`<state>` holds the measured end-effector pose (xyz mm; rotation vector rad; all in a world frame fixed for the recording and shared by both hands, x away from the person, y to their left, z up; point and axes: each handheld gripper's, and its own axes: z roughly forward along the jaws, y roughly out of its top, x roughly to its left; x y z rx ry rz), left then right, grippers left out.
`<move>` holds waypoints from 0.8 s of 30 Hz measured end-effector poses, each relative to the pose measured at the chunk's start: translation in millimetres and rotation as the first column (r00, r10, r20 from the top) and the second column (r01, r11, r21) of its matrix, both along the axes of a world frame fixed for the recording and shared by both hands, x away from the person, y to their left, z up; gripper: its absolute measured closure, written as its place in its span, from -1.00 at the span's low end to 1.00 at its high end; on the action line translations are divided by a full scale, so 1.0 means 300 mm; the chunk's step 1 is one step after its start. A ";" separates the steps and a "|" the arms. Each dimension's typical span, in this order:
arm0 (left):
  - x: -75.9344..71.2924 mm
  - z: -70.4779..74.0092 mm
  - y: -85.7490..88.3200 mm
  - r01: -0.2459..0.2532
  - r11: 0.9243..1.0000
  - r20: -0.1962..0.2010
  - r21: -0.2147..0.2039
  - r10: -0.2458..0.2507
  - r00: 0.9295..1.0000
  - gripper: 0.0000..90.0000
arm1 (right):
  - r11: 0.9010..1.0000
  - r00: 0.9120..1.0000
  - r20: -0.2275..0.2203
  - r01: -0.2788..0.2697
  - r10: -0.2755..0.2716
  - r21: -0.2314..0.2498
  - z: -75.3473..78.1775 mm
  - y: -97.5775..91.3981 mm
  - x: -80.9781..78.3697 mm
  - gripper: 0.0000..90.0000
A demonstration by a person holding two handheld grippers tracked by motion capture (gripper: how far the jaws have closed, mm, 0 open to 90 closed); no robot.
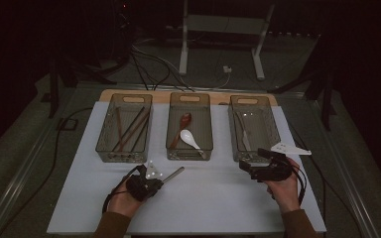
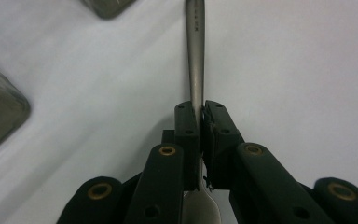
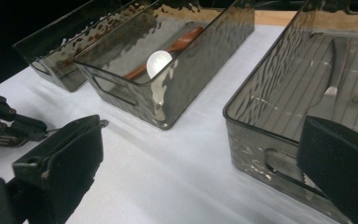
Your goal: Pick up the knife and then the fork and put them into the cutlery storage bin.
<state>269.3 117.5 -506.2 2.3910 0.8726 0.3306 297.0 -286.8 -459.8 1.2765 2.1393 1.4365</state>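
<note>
My left tool (image 2: 200, 116) is clamped on the metal spoon's (image 2: 196, 51) handle; my right tool (image 3: 200, 168) gapes empty. Sorting it into the spoon bin (image 1: 189, 154) remains.

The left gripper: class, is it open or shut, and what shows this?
Shut. In its own view the left gripper has both jaws pressed against the metal utensil's handle on the white table.

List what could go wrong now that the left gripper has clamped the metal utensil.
The left gripper pinches the metal utensil on a narrow, smooth stretch of handle, so it may swivel or slip when lifted. Its long handle sticks out toward the middle bin and could clip the rim.
</note>
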 end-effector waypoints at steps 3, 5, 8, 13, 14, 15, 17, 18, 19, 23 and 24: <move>-0.002 0.013 -0.001 -0.003 1.000 0.009 -0.014 0.003 1.000 0.93 | 1.000 1.000 -0.011 -0.008 0.008 0.003 -0.004 0.008 -0.001 -0.99; -0.005 0.021 -0.004 -0.002 1.000 0.016 -0.017 0.003 1.000 0.93 | 1.000 1.000 -0.015 -0.013 0.013 0.004 -0.007 0.014 -0.002 -0.99; -0.007 0.030 -0.009 -0.002 1.000 0.029 -0.023 0.003 1.000 0.93 | 1.000 1.000 -0.021 -0.021 0.021 0.008 -0.011 0.024 -0.001 -0.99; -0.011 0.042 -0.015 -0.004 0.999 0.040 -0.035 0.006 0.999 0.93 | 0.999 0.999 -0.030 -0.032 0.032 0.005 -0.019 0.040 -0.001 -0.99; -0.012 0.043 -0.015 -0.004 0.999 0.041 -0.040 0.006 0.999 0.93 | 0.999 0.999 -0.034 -0.033 0.033 0.006 -0.020 0.043 -0.002 -0.99; -0.013 0.045 -0.015 -0.002 0.999 0.040 -0.041 0.004 0.999 0.93 | 0.999 0.999 -0.035 -0.035 0.035 0.006 -0.022 0.046 -0.002 -0.99; -0.017 0.048 -0.018 0.002 0.999 0.043 -0.045 0.000 0.999 0.93 | 0.999 0.998 -0.038 -0.041 0.041 0.004 -0.025 0.051 -0.003 -0.99; -0.018 0.049 -0.018 0.002 0.999 0.044 -0.046 0.000 0.999 0.93 | 0.999 0.998 -0.045 -0.044 0.044 0.008 -0.026 0.056 -0.004 -0.99; -0.018 0.049 -0.020 0.002 0.999 0.047 -0.047 0.000 0.999 0.93 | 0.999 0.998 -0.046 -0.049 0.049 0.006 -0.028 0.058 -0.004 -0.99; -0.017 0.049 -0.030 0.005 0.998 0.042 -0.057 -0.002 0.999 0.93 | 0.998 0.996 -0.060 -0.068 0.068 0.002 -0.039 0.080 -0.008 -0.99; -0.018 0.049 -0.034 0.006 0.998 0.045 -0.058 -0.003 0.999 0.93 | 0.997 0.995 -0.062 -0.073 0.073 0.001 -0.042 0.085 -0.009 -0.99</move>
